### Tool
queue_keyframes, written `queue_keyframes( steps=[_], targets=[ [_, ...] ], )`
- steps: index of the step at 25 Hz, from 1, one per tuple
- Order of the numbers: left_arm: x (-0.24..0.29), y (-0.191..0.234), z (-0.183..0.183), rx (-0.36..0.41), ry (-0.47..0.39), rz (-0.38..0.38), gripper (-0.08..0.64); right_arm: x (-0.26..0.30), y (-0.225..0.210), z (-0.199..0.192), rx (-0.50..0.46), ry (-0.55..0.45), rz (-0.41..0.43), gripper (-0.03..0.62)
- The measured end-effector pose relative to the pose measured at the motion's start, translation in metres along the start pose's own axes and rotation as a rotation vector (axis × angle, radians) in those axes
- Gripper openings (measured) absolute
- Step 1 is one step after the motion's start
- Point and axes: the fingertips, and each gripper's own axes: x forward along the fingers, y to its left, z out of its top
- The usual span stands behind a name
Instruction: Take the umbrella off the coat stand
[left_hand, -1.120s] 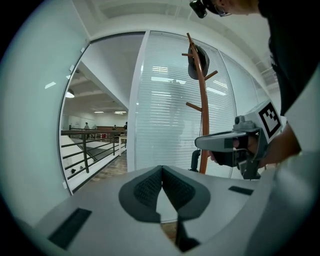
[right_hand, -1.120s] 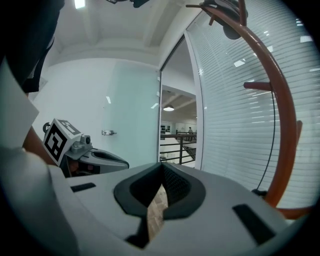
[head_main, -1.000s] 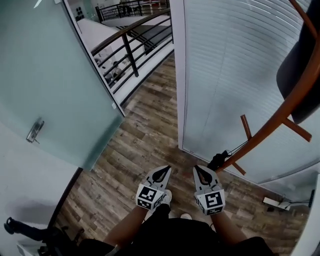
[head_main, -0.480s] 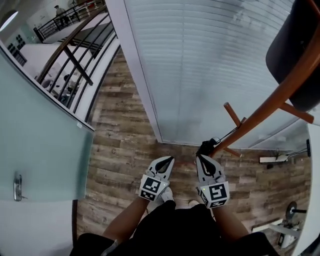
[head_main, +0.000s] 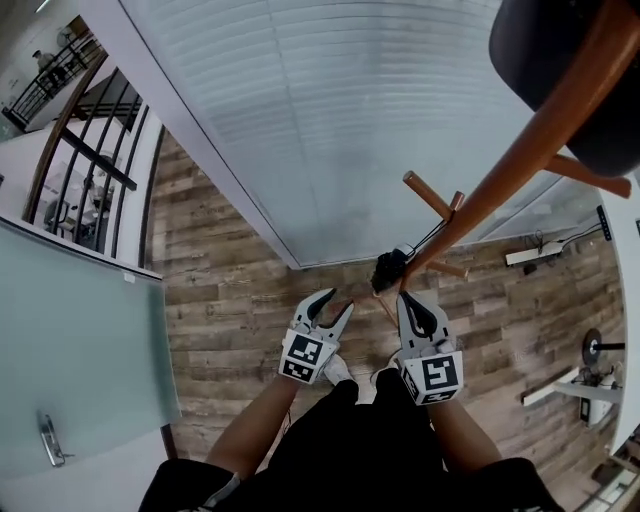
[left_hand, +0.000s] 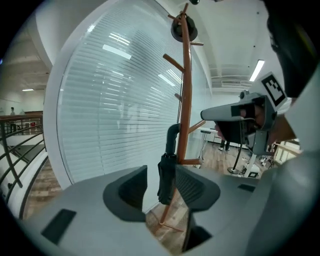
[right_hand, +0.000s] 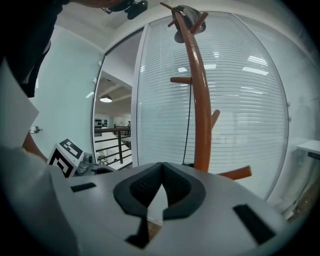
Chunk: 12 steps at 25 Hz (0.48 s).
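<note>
Folded black umbrella (left_hand: 166, 176) hanging just beside stand (left_hand: 186, 90) pole, left claw (head_main: 337, 303) spread, jaws just been opening, nothing between them, right claw (head_main: 405, 298) pressed together, empty, both short of umbrella

The left gripper (head_main: 337, 302) jaws, shut earlier, have just been opening, with the umbrella (left_hand: 166, 175) showing untouched beyond their gap. Both grippers now sit nearer the stand (head_main: 520, 170), and the right gripper (head_main: 408, 297) is just below the umbrella.
</note>
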Motion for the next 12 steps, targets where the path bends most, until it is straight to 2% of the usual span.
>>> queue_keyframes(
  steps=[3, 8, 12],
  targets=[
    [0.023, -0.001, -0.001, 0.026, 0.018, -0.033, 0.214, -0.004, -0.009, -0.01, 0.017, 0.011, -0.033, 0.006],
    [0.063, -0.012, -0.022, 0.052, 0.094, -0.108, 0.282, -0.021, -0.017, -0.017, 0.03, -0.01, -0.044, 0.006],
    [0.096, -0.017, -0.036, 0.084, 0.132, -0.126, 0.325, -0.03, -0.03, -0.029, 0.032, -0.002, -0.065, 0.006]
  ],
)
